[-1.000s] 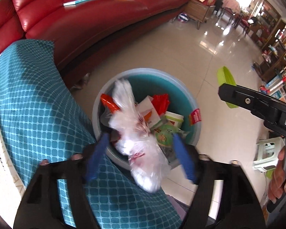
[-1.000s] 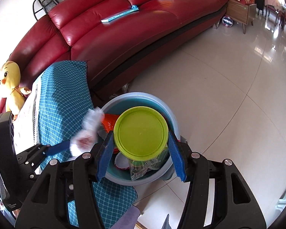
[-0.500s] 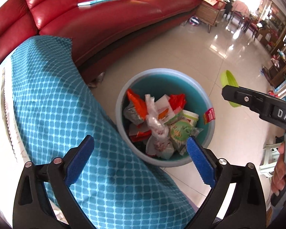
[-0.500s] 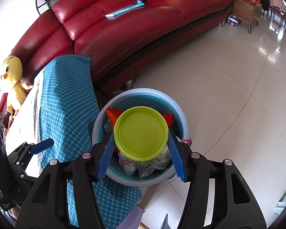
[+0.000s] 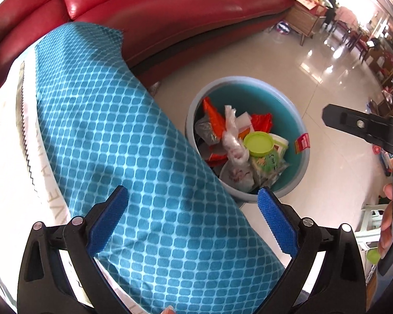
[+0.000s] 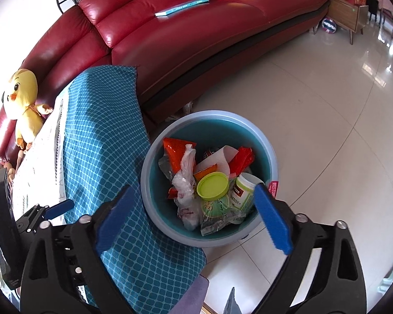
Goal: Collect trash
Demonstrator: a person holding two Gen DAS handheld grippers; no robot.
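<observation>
Tiles (image 6: 314, 120) — red sofa (image 6: 196, 39) behind

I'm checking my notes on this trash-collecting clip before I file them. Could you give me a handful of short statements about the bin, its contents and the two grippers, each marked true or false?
1. The green lid lies inside the trash bin. True.
2. The right gripper is clamped on the green lid. False: its jaws are opening and nothing is between them; the lid rests on the trash below.
3. The left gripper holds the clear plastic bag. False: its jaws stand wide apart and empty; the bag is in the bin.
4. A teal patterned cloth lies beside the bin. True.
5. The bin stands on the red sofa. False: it stands on the tiled floor in front of the sofa.
</observation>
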